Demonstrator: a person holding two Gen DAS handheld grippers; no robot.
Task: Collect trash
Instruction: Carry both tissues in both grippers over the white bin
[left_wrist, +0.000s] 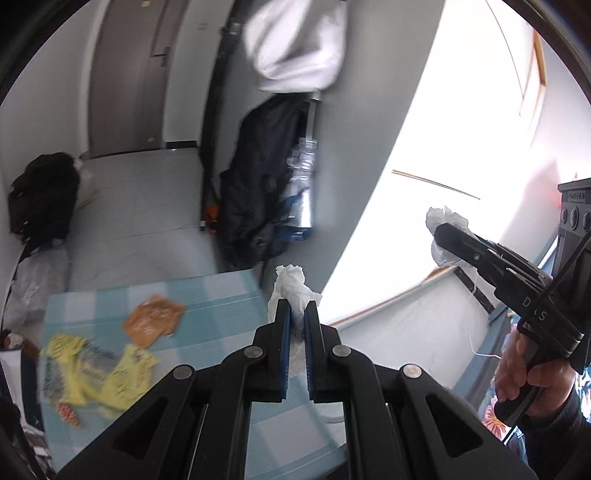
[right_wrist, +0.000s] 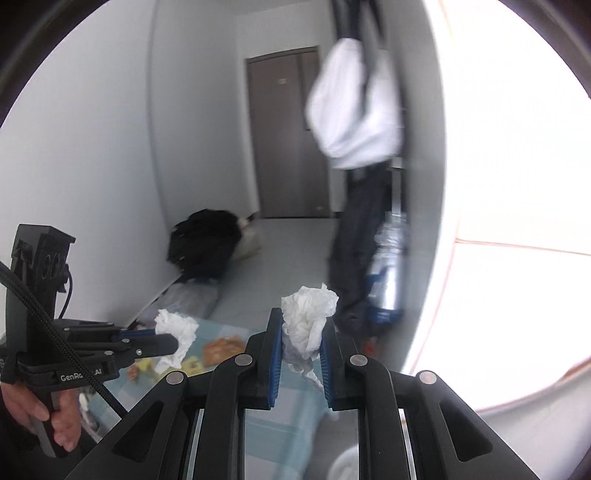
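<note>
My left gripper (left_wrist: 297, 308) is shut on a crumpled white tissue (left_wrist: 291, 286), which sticks out above the blue pads. It is held above a table with a pale blue checked cloth (left_wrist: 221, 299). My right gripper (right_wrist: 302, 321) is shut on a second crumpled white tissue (right_wrist: 308, 314). In the left wrist view the right gripper (left_wrist: 441, 236) shows at the right with its tissue (left_wrist: 445, 219). In the right wrist view the left gripper (right_wrist: 173, 341) shows at the left with its tissue (right_wrist: 175, 332). On the cloth lie an orange wrapper (left_wrist: 153, 319) and yellow wrappers (left_wrist: 99, 373).
A dark bag (left_wrist: 260, 184) and a pack of plastic bottles (left_wrist: 301, 184) stand by a grey wall; white cloth (left_wrist: 295, 44) hangs above them. A black bag (left_wrist: 44, 195) sits on the floor by the far door (right_wrist: 288, 133). A bright window (left_wrist: 443, 147) fills the right.
</note>
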